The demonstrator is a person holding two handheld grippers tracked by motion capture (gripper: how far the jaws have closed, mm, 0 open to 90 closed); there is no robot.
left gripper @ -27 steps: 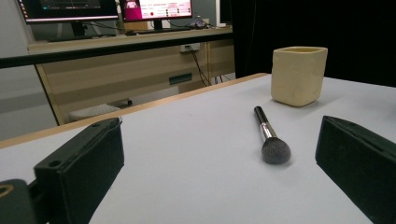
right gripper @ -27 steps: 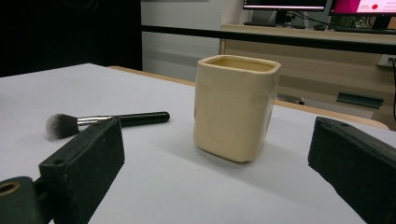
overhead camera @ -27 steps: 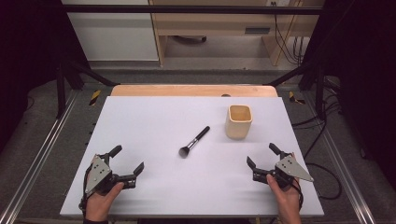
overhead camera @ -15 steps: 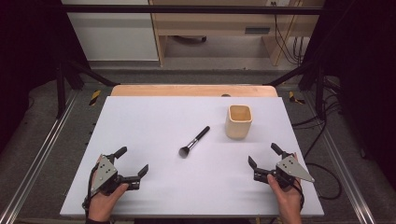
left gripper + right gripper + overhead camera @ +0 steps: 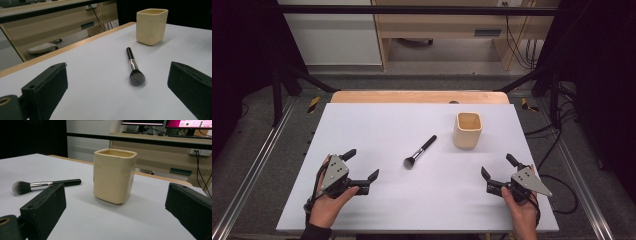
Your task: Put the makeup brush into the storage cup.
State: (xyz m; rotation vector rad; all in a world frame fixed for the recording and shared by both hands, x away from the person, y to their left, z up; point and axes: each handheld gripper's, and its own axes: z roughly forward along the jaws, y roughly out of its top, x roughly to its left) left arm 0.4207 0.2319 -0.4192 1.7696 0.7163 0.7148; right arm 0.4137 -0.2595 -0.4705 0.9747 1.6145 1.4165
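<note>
**Both grippers parked wide open, brush and cup untouched**

Jaws on both grippers are spread wide with nothing held between them, so no contact with anything is seen at this point. From the high view, the left gripper [image 5: 361,169] is held low over the near left part of the white table [image 5: 377,130], with the left hand [image 5: 326,206] wrapped around its body. The right gripper [image 5: 499,169] is held the same way at the near right, gripped by the right hand [image 5: 521,210], its grey three-cornered plate pointing outward toward the table edge.

A makeup brush [image 5: 420,151] is laid flat near the middle of the table, roughly between the two grippers but farther back. Its dark bristle head is pointed toward the near side and its black handle is angled away toward the far right. A silver band can be made out between head and handle in the left gripper view, where the brush [image 5: 133,66] is framed between the two black jaws, well apart from both.

A cream-coloured cup [image 5: 468,130] with a squarish rim is stood upright to the right of the brush, near it but not touching. In the right gripper view the cup [image 5: 114,175] is seen dead ahead between the jaws, with the brush [image 5: 45,185] off to its left. What's inside the cup can't be told.
</note>
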